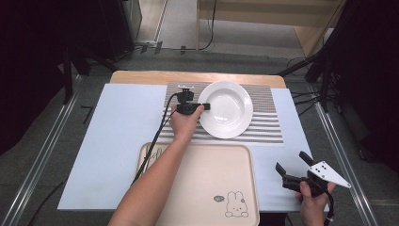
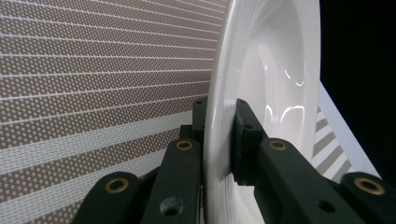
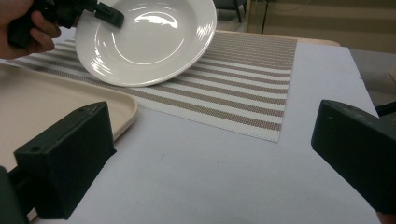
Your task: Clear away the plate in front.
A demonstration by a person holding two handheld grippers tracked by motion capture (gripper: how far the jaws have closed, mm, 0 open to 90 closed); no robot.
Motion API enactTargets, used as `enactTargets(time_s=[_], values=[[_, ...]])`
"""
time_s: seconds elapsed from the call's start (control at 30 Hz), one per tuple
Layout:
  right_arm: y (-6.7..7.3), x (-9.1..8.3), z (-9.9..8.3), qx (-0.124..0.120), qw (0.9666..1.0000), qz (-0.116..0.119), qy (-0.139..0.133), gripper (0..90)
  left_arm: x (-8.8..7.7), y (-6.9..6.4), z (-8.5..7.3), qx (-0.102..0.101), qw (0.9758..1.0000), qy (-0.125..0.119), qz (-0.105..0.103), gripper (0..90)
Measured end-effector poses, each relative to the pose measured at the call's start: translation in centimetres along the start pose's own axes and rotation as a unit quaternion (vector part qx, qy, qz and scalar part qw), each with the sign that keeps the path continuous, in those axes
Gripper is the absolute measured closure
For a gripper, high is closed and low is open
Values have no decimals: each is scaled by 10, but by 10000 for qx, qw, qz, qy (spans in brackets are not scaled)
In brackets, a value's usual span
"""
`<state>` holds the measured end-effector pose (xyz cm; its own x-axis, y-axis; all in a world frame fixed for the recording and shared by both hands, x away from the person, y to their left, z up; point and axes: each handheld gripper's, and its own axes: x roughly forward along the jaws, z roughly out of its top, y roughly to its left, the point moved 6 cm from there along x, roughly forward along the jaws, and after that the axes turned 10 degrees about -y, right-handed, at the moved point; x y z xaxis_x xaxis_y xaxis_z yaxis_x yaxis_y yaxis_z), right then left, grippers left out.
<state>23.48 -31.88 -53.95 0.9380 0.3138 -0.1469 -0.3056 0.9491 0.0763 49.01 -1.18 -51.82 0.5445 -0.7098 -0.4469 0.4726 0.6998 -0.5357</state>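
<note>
A white deep plate [image 1: 228,110] lies over a striped placemat [image 1: 268,127] at the table's far middle. My left gripper [image 1: 205,107] is shut on the plate's left rim, one jaw on top and one beneath. The left gripper view shows the rim of the plate [image 2: 271,70] pinched between the pads of the left gripper [image 2: 220,109]. In the right gripper view the plate [image 3: 149,37] looks tilted, its near edge down on the placemat [image 3: 243,79]. My right gripper [image 1: 291,161] hovers open at the near right, nothing between the jaws of the right gripper [image 3: 215,158].
A beige tray [image 1: 211,174] with a rabbit drawing sits at the front middle, just before the placemat. A pale blue sheet [image 1: 117,141] covers the table. The tray's corner [image 3: 46,102] lies left of my right gripper. Dark stands flank the table.
</note>
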Motion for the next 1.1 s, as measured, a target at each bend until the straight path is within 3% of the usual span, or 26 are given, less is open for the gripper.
enactTargets(time_s=[0.2,0.5,0.73,1.1], values=[[0,0,0,-16,10000,0,-4,0,-12,1,7,-143,9997,-144,-146,825],[1,0,0,-32,10000,-8,4,0,-33,-6,15,30,9994,-256,-244,824],[1,1,0,-46,10000,-19,9,0,-46,-1,15,-72,9990,-340,-270,823],[1,1,0,-60,10000,-23,26,0,-65,3,11,-35,9987,-384,-321,823]])
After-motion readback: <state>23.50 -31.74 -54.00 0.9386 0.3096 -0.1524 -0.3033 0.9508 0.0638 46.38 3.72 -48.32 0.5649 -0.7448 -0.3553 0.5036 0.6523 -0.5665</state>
